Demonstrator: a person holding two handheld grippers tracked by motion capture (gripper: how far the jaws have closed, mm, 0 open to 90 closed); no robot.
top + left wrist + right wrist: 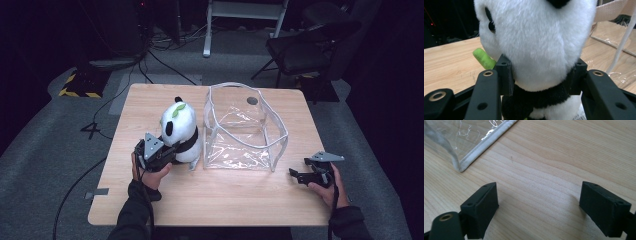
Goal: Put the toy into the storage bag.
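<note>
Black jaws of the left hand-held gripper [541, 75] sit closest to the lens in the left gripper view, clamped on the neck of a plush panda [536, 45], one pad each side, pressing into the white fur just above the black collar band. Green leaf piece [483, 58] sticks out beside the left jaw. Panda's black eye shows at upper left of that view.

High view: left hand-held gripper [167, 155] at the panda's [181, 131] lower side, person's left hand [150, 175] behind it, dark sleeve coming in from the bottom edge. Panda stands upright on the wooden counter [150, 205], left of centre, green leaf on top of its head. Just beside it on the right, maybe touching, a clear plastic bag [242, 132] with white trim, open at the top, standing near the counter's middle. Small dark round spot on the counter behind the bag.

Right hand-held gripper [296, 175] rests low at the counter's right-front area, held by the right hand [327, 187], well apart from the panda and near the bag's front right corner. Right gripper view: right hand-held gripper [539, 202] released, jaws spread wide, bare wood between them, nothing gripped. Bag corner with white trim [476, 150] lies ahead at upper left, apart from the jaws.

Chair and cables on the grey floor beyond the counter.
</note>
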